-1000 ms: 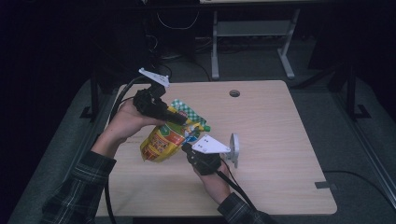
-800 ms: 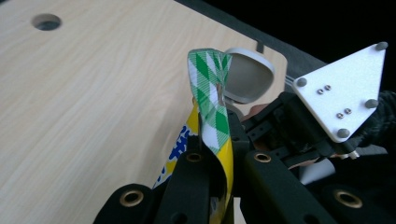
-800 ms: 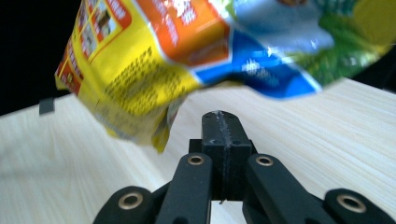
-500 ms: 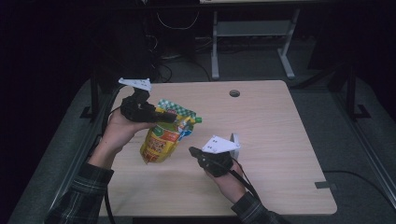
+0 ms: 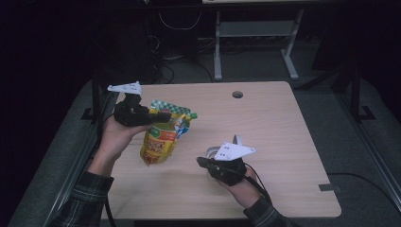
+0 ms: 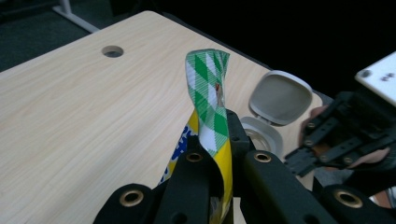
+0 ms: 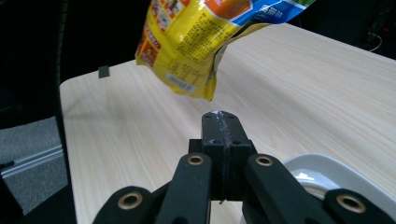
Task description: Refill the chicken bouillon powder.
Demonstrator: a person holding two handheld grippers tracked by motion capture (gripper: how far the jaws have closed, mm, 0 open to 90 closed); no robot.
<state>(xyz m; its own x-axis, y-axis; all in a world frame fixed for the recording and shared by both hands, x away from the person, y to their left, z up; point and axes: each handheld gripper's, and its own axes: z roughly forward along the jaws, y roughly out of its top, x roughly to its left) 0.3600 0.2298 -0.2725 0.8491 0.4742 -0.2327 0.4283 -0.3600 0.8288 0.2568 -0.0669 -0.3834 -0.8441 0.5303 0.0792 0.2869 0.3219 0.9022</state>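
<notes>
Left hand-held gripper pinching pouch top edge; right hand-held gripper pressed together, well apart.

Over the last second we have carried the left gripper toward the upper left of the high view, from near the frame's middle to the table's left edge. The yellow pouch pinched in it went along: it lay close against the right gripper before, and now hangs clear of it, left of centre, its lower end off the wood in the right gripper view. We have drawn the right gripper down and to the right in the high view, so the two tools now stand well apart. That leaves the white open-lidded container just beside the right gripper, more exposed.
</notes>
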